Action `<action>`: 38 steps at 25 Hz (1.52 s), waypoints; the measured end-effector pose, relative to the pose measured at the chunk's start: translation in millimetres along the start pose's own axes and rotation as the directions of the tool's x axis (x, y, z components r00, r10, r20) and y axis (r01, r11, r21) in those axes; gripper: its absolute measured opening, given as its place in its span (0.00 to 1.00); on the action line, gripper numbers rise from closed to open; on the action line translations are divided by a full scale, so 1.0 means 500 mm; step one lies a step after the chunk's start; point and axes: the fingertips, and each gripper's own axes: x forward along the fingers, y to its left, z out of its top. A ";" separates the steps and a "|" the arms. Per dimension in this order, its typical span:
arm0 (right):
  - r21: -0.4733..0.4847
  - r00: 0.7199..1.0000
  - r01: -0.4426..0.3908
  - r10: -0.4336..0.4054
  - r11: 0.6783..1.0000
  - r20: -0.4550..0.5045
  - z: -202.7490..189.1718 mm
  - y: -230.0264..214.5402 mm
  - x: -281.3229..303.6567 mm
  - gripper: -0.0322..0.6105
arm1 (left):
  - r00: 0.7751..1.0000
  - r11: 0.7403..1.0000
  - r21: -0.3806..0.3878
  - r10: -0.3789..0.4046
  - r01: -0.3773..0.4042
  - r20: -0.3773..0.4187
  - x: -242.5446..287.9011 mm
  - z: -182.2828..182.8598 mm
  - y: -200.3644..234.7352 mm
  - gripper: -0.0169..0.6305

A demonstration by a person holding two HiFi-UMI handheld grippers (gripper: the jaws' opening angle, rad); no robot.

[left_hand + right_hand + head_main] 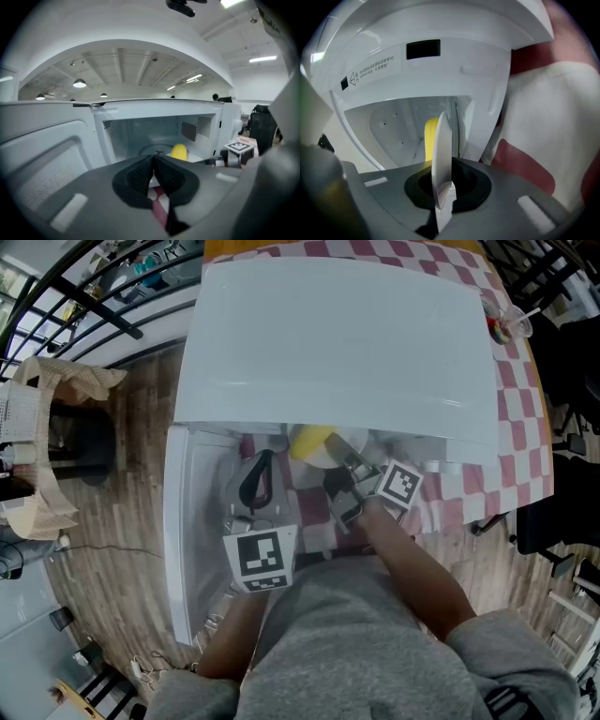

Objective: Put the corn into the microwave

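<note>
1. The corn [179,151] lies on a white plate [442,154], just inside the microwave [347,343] cavity.
2. The right gripper [443,187] has its jaws pinching the plate's rim, so the corn is carried untouched.
3. The left gripper [153,176] hovers beside the open door [42,154], jaws pressed together on nothing, likely ready to close it.

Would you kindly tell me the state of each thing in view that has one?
Microwave door: open.
Plate: gripped at its rim.
Corn: lying on the plate, in the opening.
Left hand-held gripper: shut, empty.
Right hand-held gripper: shut on the plate.
</note>
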 end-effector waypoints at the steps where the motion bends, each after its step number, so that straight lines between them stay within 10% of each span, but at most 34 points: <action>1: 0.002 1.000 -0.001 0.001 1.000 0.004 0.001 0.000 0.001 0.06 | 1.000 1.000 0.003 -0.001 0.001 0.000 0.001 0.001 0.000 0.04; 13: -0.010 0.999 -0.026 0.025 1.000 -0.029 -0.011 0.004 0.014 0.07 | 1.000 1.000 0.024 -0.007 0.007 -0.006 0.010 0.000 -0.007 0.04; 22: -0.145 0.981 -0.128 0.105 0.981 -0.162 -0.032 0.036 0.019 0.29 | 1.000 0.999 0.037 -0.011 0.012 -0.012 0.017 0.000 -0.009 0.04; 38: -0.514 0.928 -0.183 -0.025 0.838 -0.372 -0.099 0.041 -0.003 0.55 | 1.000 0.998 0.051 -0.023 0.023 0.000 0.021 0.008 -0.020 0.04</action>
